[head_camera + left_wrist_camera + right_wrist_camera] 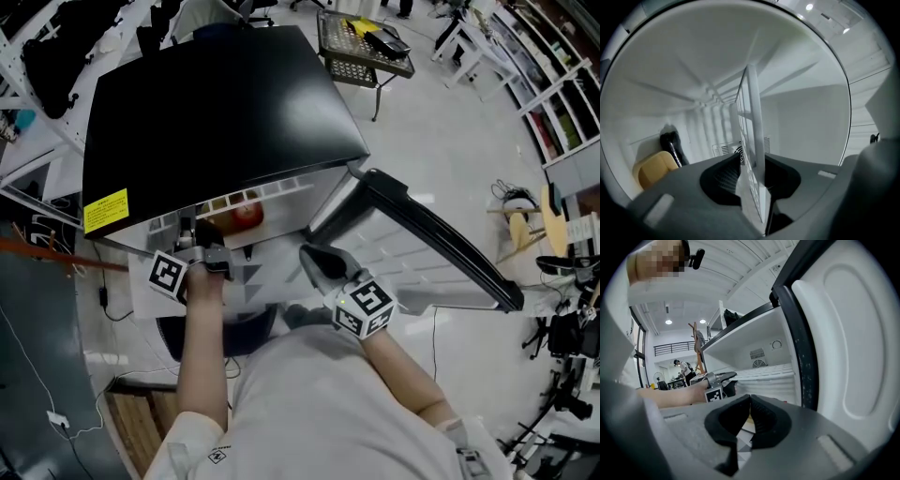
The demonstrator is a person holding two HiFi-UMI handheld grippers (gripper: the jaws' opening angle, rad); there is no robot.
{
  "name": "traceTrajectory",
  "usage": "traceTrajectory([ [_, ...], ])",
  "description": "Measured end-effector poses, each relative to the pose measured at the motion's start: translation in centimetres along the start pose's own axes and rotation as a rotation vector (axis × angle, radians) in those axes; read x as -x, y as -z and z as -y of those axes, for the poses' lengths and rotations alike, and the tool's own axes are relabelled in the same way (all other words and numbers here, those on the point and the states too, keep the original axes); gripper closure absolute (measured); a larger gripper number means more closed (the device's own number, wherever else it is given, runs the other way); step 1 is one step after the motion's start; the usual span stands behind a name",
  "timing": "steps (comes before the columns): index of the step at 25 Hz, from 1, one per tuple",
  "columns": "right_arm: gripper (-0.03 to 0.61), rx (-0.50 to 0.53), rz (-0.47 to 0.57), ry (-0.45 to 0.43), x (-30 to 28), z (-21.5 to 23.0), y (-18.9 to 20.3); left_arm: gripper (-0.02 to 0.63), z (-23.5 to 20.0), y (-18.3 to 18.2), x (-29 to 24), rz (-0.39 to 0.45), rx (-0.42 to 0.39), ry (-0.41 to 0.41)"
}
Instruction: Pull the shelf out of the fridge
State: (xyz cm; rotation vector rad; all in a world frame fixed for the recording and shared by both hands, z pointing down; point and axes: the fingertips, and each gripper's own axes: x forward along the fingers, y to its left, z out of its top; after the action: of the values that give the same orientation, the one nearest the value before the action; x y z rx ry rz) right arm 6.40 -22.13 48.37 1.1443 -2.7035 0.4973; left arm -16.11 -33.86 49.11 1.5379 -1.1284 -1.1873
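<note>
Big black fridge (216,103) fills the head view from ten to one o'clock, and its door (441,244) hangs wide open, swung out toward four o'clock. Behind it, up at one o'clock, stands a wire cart (361,52) with dark bits on top, well clear of the action. Now the shelf (751,117): a white wire grid, inside the fridge cavity, running edge-on straight away from the left claw's camera toward a vent (723,150) in the back wall. Inside, a red apple (247,216) sits just at one o'clock from the left claw (199,242), and off at eight o'clock in the left gripper view there's a yellow block (650,171) with a black object (671,144) just behind it, both away from the shelf's front edge. Nothing blocks that edge. The left forearm (202,347) reaches straight up to twelve o'clock, and the left claw has its pads closed on the shelf's front edge. The right claw (319,258) hovers in front of the opening, near the door's hinge side, pads pressed together, nothing in them, wrist angled toward eleven o'clock.
</note>
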Motion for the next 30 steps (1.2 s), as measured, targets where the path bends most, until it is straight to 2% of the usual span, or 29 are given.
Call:
traceTrajectory([
  [4,0.575,0.002,0.0,-0.007,-0.1,0.0,-0.1,0.563,0.3,0.0,0.0,0.019,0.017,-0.007],
  [11,0.575,0.008,-0.003,-0.018,-0.2,-0.4,-0.1,0.574,0.2,0.1,0.1,0.023,0.077,-0.033],
  [21,0.575,-0.004,0.013,-0.008,0.5,0.2,0.0,0.577,-0.3,0.3,1.2,0.017,0.072,-0.073],
  [30,0.575,-0.027,0.018,-0.028,1.1,-0.3,0.7,0.578,0.6,1.3,3.2,0.011,0.092,-0.067],
])
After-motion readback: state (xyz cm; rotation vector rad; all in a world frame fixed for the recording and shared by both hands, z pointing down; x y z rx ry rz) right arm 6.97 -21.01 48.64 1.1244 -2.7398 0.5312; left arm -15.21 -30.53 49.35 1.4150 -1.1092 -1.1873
